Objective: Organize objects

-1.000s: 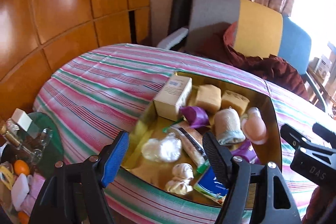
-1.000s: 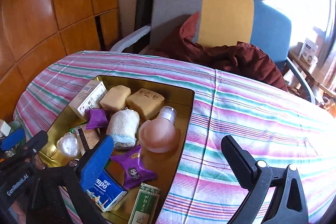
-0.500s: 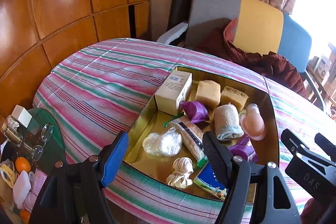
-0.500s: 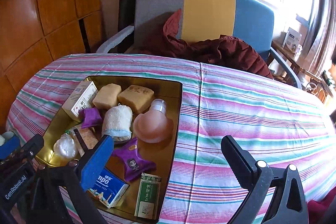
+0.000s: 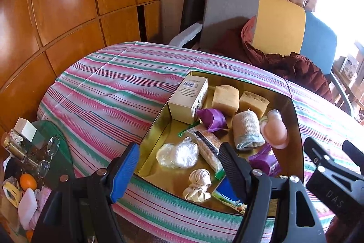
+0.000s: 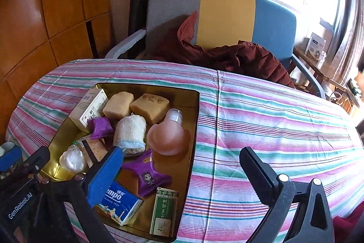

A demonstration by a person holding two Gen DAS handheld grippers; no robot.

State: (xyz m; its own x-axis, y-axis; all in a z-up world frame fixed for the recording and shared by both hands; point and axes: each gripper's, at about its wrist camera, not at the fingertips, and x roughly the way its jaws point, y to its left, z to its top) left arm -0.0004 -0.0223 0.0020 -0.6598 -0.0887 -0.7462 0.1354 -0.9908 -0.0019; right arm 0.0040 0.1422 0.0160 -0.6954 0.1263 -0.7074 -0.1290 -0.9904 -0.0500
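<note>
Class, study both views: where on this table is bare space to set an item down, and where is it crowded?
Free: striped cloth right of the gold tray, and cloth left of it, toward the wooden wall. Crowded: the tray, packed with items.

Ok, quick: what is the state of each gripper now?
Left gripper: open, holding nothing, above the gold metal tray.
Right gripper: open, holding nothing.
</note>
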